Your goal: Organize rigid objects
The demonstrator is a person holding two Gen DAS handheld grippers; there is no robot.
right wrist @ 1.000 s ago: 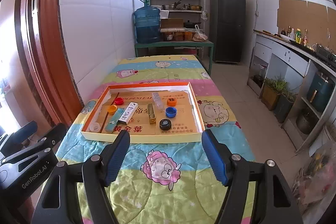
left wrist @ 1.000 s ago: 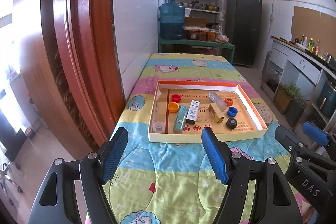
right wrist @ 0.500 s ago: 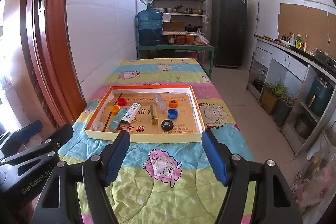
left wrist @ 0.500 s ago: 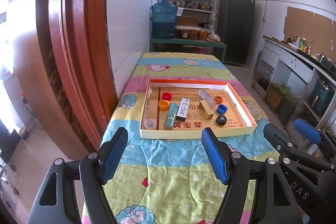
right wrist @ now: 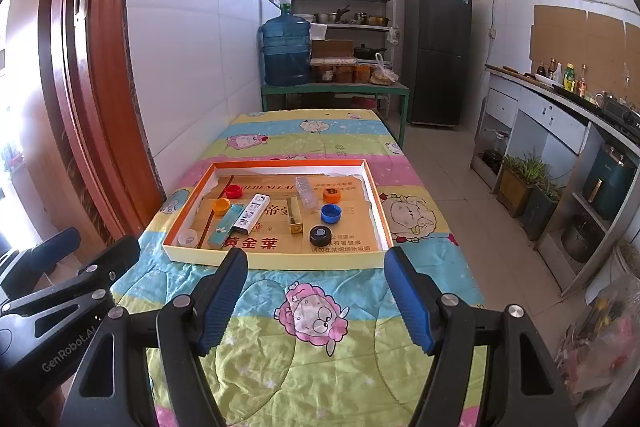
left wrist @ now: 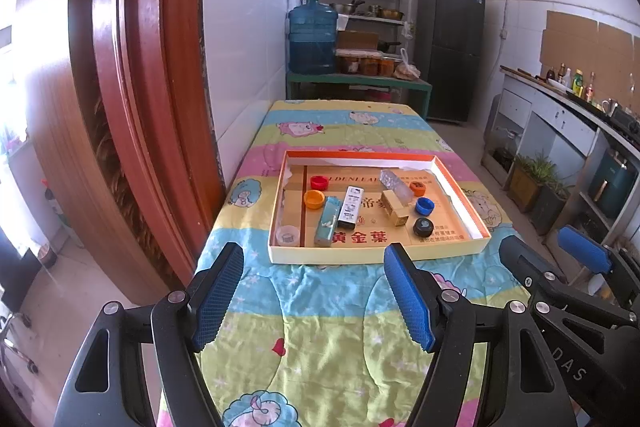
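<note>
Left hand-held gripper (left wrist: 314, 301): hovering above the near end of the quilted surface (left wrist: 332, 331), fingers spread wide, gripping nothing.
Tray (right wrist: 276, 261): lying mid-surface, just beyond both tools.
Left of tray: clear cap (right wrist: 187, 238) sitting in the near corner, orange cap (right wrist: 221, 205) and red cap (right wrist: 233, 191) farther back.
Middle: teal box (right wrist: 227, 225) lying beside white box (right wrist: 251, 213); gold box (right wrist: 295, 216) to their right.
Right of tray: black cap (right wrist: 320, 235) nearest, blue cap (right wrist: 331, 213) behind it.
Right hand-held gripper (right wrist: 316, 299): hovering alongside, fingers parted, carrying nothing.
</note>
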